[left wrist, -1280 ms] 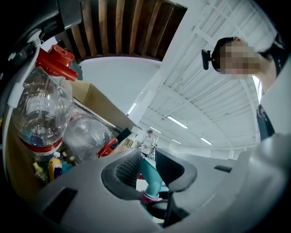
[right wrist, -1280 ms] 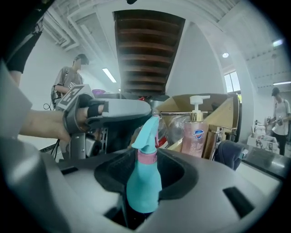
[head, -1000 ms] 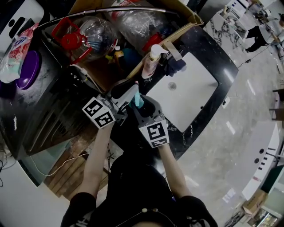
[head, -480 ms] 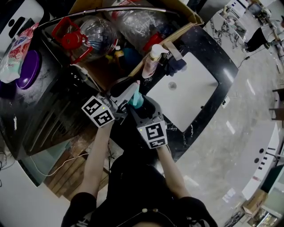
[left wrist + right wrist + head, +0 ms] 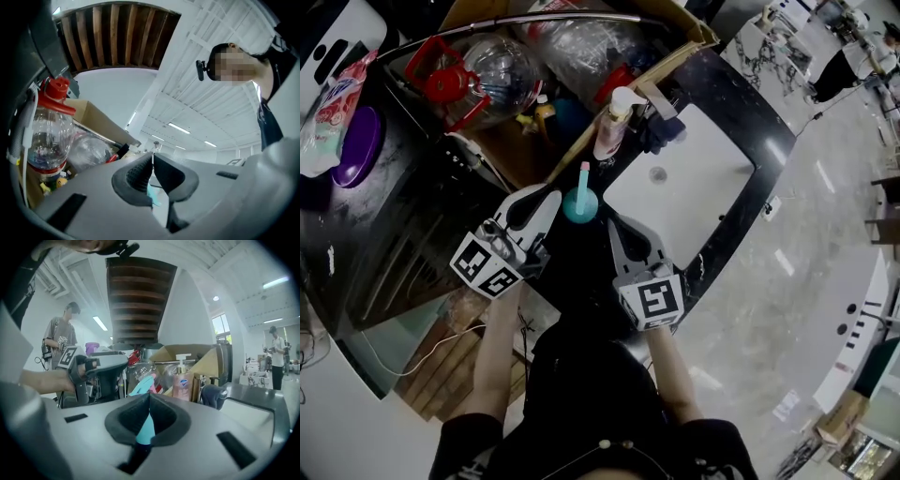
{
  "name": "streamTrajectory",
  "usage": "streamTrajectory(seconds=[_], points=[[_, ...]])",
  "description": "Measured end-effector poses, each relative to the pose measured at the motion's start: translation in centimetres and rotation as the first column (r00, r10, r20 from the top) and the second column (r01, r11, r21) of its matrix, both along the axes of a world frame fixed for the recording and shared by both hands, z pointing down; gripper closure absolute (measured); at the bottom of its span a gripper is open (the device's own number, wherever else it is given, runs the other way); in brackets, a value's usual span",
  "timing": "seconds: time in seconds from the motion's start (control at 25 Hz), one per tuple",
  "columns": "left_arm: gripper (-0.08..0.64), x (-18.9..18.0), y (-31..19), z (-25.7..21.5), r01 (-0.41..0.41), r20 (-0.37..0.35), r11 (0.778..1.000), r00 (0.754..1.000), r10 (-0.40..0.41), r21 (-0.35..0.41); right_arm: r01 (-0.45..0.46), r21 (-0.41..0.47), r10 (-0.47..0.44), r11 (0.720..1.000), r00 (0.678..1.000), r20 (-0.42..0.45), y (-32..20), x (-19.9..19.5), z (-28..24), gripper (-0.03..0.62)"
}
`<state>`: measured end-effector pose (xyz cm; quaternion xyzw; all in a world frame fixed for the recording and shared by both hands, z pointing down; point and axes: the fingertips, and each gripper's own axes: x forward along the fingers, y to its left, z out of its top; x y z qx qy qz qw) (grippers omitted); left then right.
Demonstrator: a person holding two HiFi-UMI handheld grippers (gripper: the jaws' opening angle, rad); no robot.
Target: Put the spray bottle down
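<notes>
A teal spray bottle [image 5: 580,202] with a pink nozzle stands upright and free on the black desk [image 5: 724,98], beside the white sink [image 5: 694,178]. It is just beyond both tips: right of the left gripper [image 5: 546,199], whose empty jaws are closing, and left of the right gripper [image 5: 614,227], pressed together on nothing.

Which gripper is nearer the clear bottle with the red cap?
Left. The left gripper, jaws closing with nothing between them, sits below the clear bottle in the head view; the right gripper is farther off, past the spray bottle.
</notes>
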<state>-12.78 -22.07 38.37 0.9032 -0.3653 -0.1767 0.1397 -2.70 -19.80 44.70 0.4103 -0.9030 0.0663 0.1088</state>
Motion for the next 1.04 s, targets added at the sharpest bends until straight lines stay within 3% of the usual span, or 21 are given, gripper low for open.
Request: streamTrajectory(seconds=[0.32,0.52,1.04], points=[[0.552,1.8,6.0,-0.9,0.041,0.218,0.998,0.975,-0.052,0.056,-0.065,0.063,0.059,0.996,0.993,0.103,5.4,4.9,-4.7,0.589],[0.552,3.9,9.3,-0.9,0.026,0.250,0.998,0.967,-0.037,0.049,-0.103,0.117,0.093,0.988,0.992,0.091,9.3,7.8,-5.8,0.589],[0.552,8.7,15.2,-1.3,-0.073,0.267,0.997,0.962,0.060,0.038,-0.215,0.085,0.199,0.973,0.966,0.163,13.9,13.2,-6.8,0.589]])
